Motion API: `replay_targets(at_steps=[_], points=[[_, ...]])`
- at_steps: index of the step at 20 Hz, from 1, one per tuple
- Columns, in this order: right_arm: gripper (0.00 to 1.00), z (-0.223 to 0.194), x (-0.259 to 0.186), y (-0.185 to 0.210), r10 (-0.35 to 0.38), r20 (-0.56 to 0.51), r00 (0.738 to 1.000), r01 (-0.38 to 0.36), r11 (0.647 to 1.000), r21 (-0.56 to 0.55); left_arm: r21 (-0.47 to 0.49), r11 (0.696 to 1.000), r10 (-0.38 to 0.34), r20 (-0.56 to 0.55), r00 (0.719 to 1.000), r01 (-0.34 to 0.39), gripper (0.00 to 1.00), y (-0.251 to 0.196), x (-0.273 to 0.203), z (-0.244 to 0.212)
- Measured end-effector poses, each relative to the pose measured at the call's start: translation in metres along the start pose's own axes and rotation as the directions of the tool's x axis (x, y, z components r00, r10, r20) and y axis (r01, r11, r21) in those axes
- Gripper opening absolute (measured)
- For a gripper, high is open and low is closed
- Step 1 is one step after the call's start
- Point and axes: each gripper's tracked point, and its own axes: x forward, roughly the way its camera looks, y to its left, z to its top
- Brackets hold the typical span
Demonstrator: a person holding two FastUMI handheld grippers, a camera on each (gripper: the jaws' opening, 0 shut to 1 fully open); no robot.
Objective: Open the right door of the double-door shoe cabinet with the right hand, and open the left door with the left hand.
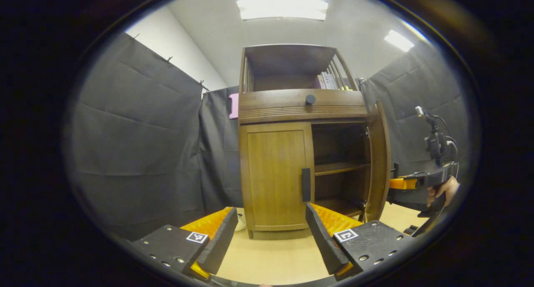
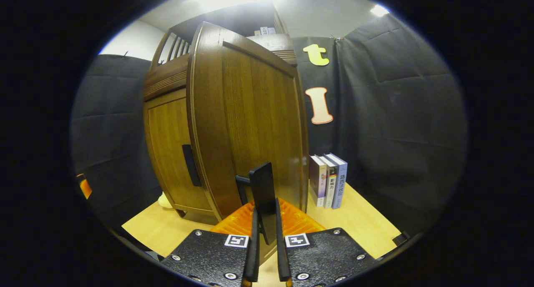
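In the left gripper view the cabinet (image 1: 292,153) stands straight ahead on the pale floor (image 1: 271,258), its right door (image 1: 379,162) swung well out and its left door (image 1: 275,178) flat shut. The left gripper (image 1: 269,232) hangs low before the left door with its fingers spread wide and nothing between them, lined up roughly under that door's handle (image 1: 306,184), which I judge is where it goes next. Off to the side the right gripper (image 1: 402,183) sits at the open door's outer face, a hand (image 1: 444,191) behind it. The opened half shows a shelf (image 1: 340,168) and dark space above and below it; I see nothing stored there. Up in the top rack a few books (image 1: 327,81) lean together, and a round knob (image 1: 310,99) marks the drawer front. In the right gripper view the right gripper (image 2: 265,237) has its fingers pressed in on the right door's handle (image 2: 263,195), which stands upright between them, so the pinch is what holds the door at this angle. The right door (image 2: 250,124) looms close, and the shut left door (image 2: 171,149) and its handle (image 2: 191,165) lie beyond. Three more books (image 2: 329,180) stand upright on the floor just beside the cabinet's far side.
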Motion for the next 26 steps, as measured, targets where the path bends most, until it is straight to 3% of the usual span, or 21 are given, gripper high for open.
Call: replay_targets(at_steps=[6, 9, 10, 11, 12, 13, 15, 16, 17, 20, 25, 26], points=[[0.13, -0.003, -0.011, -0.06, -0.141, -0.005, 0.99, 0.141, 0.99, 0.029, 0.005, 0.999, -0.034, 0.001, 0.999, 0.034, 0.93, -0.005, 0.001, 0.0], [0.07, -0.001, -0.02, -0.08, -0.168, -0.002, 0.986, 0.168, 0.985, 0.037, 0.007, 0.998, -0.061, -0.007, 0.998, 0.061, 0.93, -0.008, 0.003, -0.003], [0.0, -0.001, -0.023, -0.086, -0.177, 0.001, 0.984, 0.177, 0.984, 0.039, 0.011, 0.998, -0.068, -0.005, 0.998, 0.068, 0.93, -0.009, 0.003, -0.002], [0.0, -0.001, -0.028, -0.093, -0.192, 0.006, 0.981, 0.191, 0.981, 0.038, 0.015, 0.997, -0.077, -0.002, 0.997, 0.077, 0.93, -0.009, 0.004, -0.002], [0.07, -0.002, -0.031, -0.1, -0.208, 0.006, 0.978, 0.207, 0.978, 0.034, 0.016, 0.996, -0.085, -0.001, 0.996, 0.085, 0.93, -0.01, 0.005, -0.002], [0.0, -0.006, -0.033, -0.107, -0.224, 0.002, 0.974, 0.224, 0.974, 0.03, 0.016, 0.995, -0.094, 0.002, 0.996, 0.094, 0.93, -0.011, 0.005, -0.003], [0.02, -0.01, -0.042, -0.116, -0.245, 0.001, 0.969, 0.245, 0.969, 0.022, 0.012, 0.993, -0.114, 0.002, 0.993, 0.114, 0.93, -0.014, 0.007, -0.004], [0.1, -0.01, -0.046, -0.121, -0.261, 0.005, 0.965, 0.261, 0.965, 0.008, 0.012, 0.993, -0.122, 0.002, 0.993, 0.122, 0.93, -0.015, 0.007, -0.004], [0.06, -0.011, -0.051, -0.129, -0.282, 0.01, 0.959, 0.282, 0.959, -0.008, 0.012, 0.992, -0.125, 0.005, 0.992, 0.125, 0.93, -0.015, 0.007, -0.004], [0.22, -0.014, -0.062, -0.129, -0.274, 0.02, 0.961, 0.275, 0.961, -0.027, 0.003, 0.989, -0.148, 0.0, 0.989, 0.148, 0.93, -0.02, 0.008, -0.005], [0.95, -0.013, -0.085, -0.116, -0.257, 0.076, 0.964, 0.259, 0.965, -0.026, -0.002, 0.986, -0.168, -0.001, 0.986, 0.168, 0.93, -0.021, 0.007, -0.003], [0.94, -0.012, -0.091, -0.109, -0.249, 0.088, 0.965, 0.253, 0.967, -0.033, 0.0, 0.986, -0.166, -0.003, 0.986, 0.166, 0.93, -0.021, 0.007, -0.004]])
